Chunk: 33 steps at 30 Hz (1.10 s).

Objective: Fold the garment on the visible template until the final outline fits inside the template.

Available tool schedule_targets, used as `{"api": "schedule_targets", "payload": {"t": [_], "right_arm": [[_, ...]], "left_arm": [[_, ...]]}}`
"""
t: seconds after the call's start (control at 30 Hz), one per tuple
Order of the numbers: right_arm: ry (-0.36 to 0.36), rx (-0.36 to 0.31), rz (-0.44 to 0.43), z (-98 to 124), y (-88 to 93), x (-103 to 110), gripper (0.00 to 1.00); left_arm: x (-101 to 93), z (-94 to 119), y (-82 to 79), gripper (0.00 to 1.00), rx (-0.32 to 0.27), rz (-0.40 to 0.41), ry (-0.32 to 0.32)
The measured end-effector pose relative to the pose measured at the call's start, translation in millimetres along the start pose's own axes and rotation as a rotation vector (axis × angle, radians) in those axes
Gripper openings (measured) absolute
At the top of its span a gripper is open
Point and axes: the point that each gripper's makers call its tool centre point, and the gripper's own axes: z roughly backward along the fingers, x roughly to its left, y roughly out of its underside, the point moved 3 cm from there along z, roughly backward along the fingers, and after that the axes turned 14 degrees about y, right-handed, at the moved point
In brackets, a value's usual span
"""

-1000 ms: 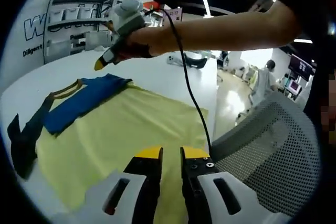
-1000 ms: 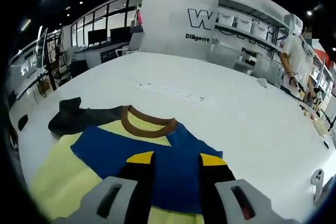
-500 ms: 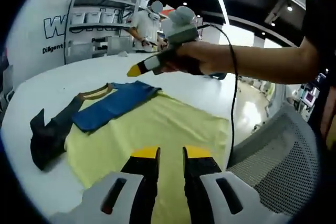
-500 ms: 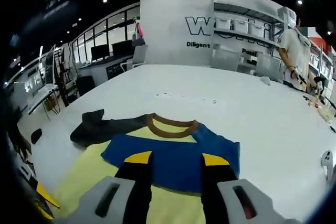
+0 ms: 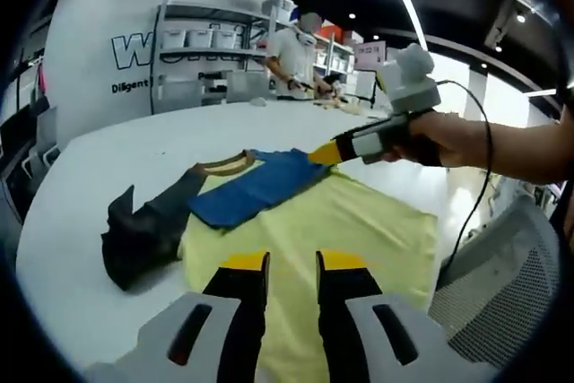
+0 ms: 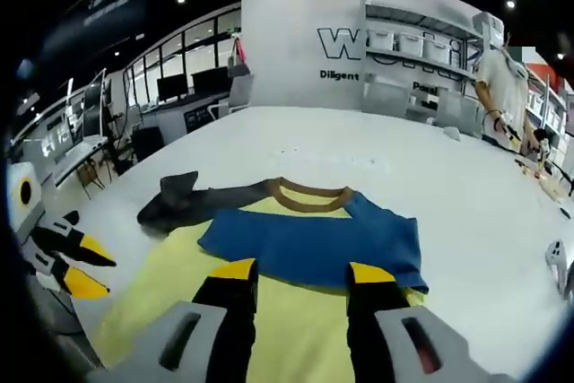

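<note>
White tabletop spans a large open hall, with shelving and wall lettering in the upper part of both views and a person standing at the shelves.

Left gripper: jaws rise from the bottom centre of the left gripper view, set slightly apart, holding nothing. They hover over the near yellow area of the garment, apparently clear of the fabric.

Right gripper: jaws rise from the bottom centre of the right gripper view, parted wider, also empty, poised above the yellow fabric just short of the blue band. In the left gripper view it enters from the right, hand-held, its tip above the far end of the blue band.

Garment: lies flat at mid-frame in both views. A blue band crosses the chest below a brown collar; a dark sleeve trails off to the left onto bare table. No template outline can be made out beneath it.

Judgement: both grippers are staged over opposite regions of the garment, probably to select grasp points for a fold. The loose dark sleeve likely needs folding inward first.
</note>
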Motion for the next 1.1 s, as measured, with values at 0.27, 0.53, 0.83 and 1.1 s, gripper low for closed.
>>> {"api": "schedule_targets", "payload": {"t": [0.27,0.53,0.83,1.1], "right_arm": [[0.006,0.061,-0.008,12,23.4,9,0.35],[-0.033,0.077,-0.037,25,31.7,24,0.37],[-0.063,0.072,-0.032,31,24.3,32,0.37],[-0.074,0.037,-0.016,33,16.7,39,0.37]], "left_arm": [[23.7,18,2.5,0.19,-0.021,-0.009,-0.111],[44.8,32,3.5,0.24,-0.03,0.025,-0.181],[77.7,37,-4.0,0.26,-0.034,0.048,-0.247],[117.8,39,-16.8,0.28,-0.024,0.006,-0.31]]}}
